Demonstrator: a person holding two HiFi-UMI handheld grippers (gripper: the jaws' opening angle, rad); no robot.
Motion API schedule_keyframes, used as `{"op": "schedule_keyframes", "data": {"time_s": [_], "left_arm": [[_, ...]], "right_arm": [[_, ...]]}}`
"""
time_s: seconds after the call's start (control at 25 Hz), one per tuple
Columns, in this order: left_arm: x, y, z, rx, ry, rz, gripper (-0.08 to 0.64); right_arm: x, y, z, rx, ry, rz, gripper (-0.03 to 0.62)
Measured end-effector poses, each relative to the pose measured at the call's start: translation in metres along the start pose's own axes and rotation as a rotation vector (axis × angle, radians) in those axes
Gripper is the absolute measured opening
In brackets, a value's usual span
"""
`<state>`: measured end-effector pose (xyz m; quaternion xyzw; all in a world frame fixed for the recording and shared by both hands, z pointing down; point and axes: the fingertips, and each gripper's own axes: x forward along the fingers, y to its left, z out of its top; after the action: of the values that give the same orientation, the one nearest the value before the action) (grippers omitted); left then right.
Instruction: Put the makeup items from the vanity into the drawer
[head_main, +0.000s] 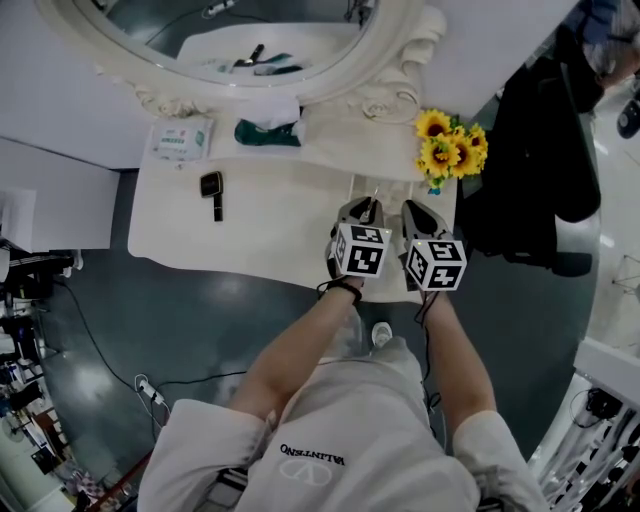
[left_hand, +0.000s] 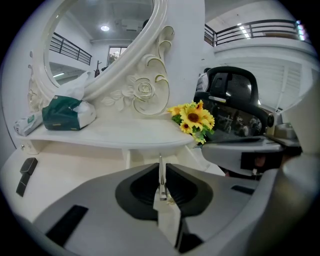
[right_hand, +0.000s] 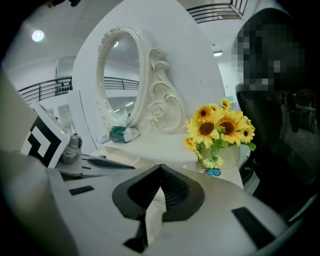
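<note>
Small black makeup pieces (head_main: 212, 194) lie near the white vanity top's (head_main: 280, 225) left edge. The left gripper (head_main: 361, 210) clenches a thin metal pull (left_hand: 160, 175), likely the drawer's, best drawn straight and level. The right gripper (head_main: 420, 212) is closed and empty.

Black makeup item (head_main: 211, 194) lies flat on vanity (head_main: 280, 228); thin metal piece (left_hand: 160, 161) pinched upright in left gripper (left_hand: 161, 174)

Head view: steep down over vanity (head_main: 270, 215); both gripper views low, close, share sunflowers (left_hand: 192, 119).
</note>
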<state>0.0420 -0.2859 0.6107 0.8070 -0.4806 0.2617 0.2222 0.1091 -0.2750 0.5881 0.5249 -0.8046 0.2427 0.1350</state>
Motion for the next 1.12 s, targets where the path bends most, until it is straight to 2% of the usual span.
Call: {"op": "schedule_keyframes", "data": {"time_s": [0.12, 0.28, 0.68, 0.84, 1.0, 1.12], "left_arm": [[0.000, -0.001, 0.005, 0.003, -0.017, -0.007, 0.049], [0.002, -0.004, 0.006, 0.004, -0.018, -0.027, 0.092], [-0.005, -0.002, 0.002, 0.000, -0.030, -0.007, 0.089], [-0.017, 0.003, 0.005, 0.002, -0.073, 0.028, 0.005], [-0.037, 0.006, 0.013, 0.021, -0.138, 0.038, 0.003], [-0.060, 0.008, 0.024, 0.014, -0.213, 0.013, 0.003]], "right_arm": [[0.000, 0.000, 0.000, -0.001, 0.001, -0.001, 0.012], [-0.003, -0.001, -0.001, -0.002, 0.003, -0.004, 0.012], [-0.015, -0.007, -0.004, 0.008, -0.002, -0.013, 0.012], [-0.026, -0.010, -0.006, 0.014, -0.009, -0.017, 0.012], [-0.040, -0.014, -0.007, 0.026, -0.022, -0.012, 0.012], [-0.055, -0.014, -0.007, 0.025, -0.032, 0.001, 0.012]]}}
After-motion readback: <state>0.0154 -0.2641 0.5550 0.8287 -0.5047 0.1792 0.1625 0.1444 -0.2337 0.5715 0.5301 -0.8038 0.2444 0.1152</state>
